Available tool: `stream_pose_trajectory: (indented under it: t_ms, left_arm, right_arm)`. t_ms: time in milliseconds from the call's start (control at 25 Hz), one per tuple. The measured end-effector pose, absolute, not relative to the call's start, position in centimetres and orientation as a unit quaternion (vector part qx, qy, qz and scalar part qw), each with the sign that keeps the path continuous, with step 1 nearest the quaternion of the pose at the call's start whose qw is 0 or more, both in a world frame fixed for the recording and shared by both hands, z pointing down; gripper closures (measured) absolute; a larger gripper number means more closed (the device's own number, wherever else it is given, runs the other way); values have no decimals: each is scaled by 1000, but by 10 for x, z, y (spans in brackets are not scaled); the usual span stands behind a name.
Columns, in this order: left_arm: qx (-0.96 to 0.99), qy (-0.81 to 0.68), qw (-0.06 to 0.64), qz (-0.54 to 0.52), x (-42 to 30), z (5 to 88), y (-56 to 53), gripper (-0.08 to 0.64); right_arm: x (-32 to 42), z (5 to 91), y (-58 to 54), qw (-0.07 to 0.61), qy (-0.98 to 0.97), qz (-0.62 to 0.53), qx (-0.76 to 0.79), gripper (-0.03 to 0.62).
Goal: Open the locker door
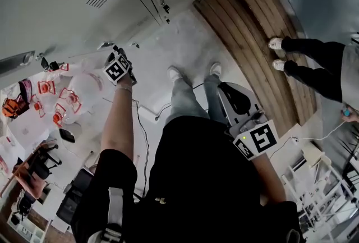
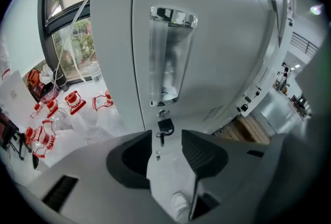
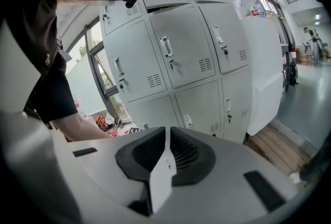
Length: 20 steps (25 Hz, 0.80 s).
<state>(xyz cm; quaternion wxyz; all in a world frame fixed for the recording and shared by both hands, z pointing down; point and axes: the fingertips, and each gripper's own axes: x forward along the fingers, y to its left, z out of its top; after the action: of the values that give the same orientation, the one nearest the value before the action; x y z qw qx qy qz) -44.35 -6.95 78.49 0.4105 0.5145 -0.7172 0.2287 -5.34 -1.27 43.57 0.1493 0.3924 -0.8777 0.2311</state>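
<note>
A grey locker door (image 2: 222,36) fills the left gripper view, with an upright chrome handle (image 2: 170,52) in its middle. Just under the handle sits a small lock with a key (image 2: 165,127) hanging from it. My left gripper (image 2: 166,140) points at that lock from a short distance, open, with nothing between its pads. In the head view the left gripper (image 1: 114,55) is held out low toward the locker bank (image 1: 67,6). My right gripper (image 1: 233,96) stays back by my body, and its jaws (image 3: 166,135) are shut on nothing.
Red-and-clear plastic pieces (image 1: 61,101) lie on the floor left of the lockers, below a window (image 2: 72,36). A wooden platform (image 1: 252,28) runs along the right. Another person (image 1: 314,62) stands on it. A cable (image 1: 145,129) trails across the floor by my feet.
</note>
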Motion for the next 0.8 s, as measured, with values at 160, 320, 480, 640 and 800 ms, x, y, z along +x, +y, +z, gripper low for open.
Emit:
stream_pose_trajectory:
  t_ms: [160, 320, 480, 640, 800]
  left_arm:
    - [517, -714, 412, 231, -443, 791, -79, 370]
    - [508, -719, 412, 235, -446, 795, -82, 449]
    - [506, -720, 411, 237, -447, 797, -81, 454]
    - [505, -722, 413, 229, -446, 797, -80, 456]
    - [500, -725, 419, 222, -441, 797, -75, 456]
  right_arm:
    - [-54, 438, -9, 153, -875, 232, 397, 548]
    - [-54, 439, -4, 155, -871, 234, 404, 548]
    - [-56, 437, -3, 156, -869, 231, 408, 548]
    - [-57, 436, -1, 159, -870, 229, 407, 548]
    - [-53, 436, 3, 163, -870, 228, 407, 546]
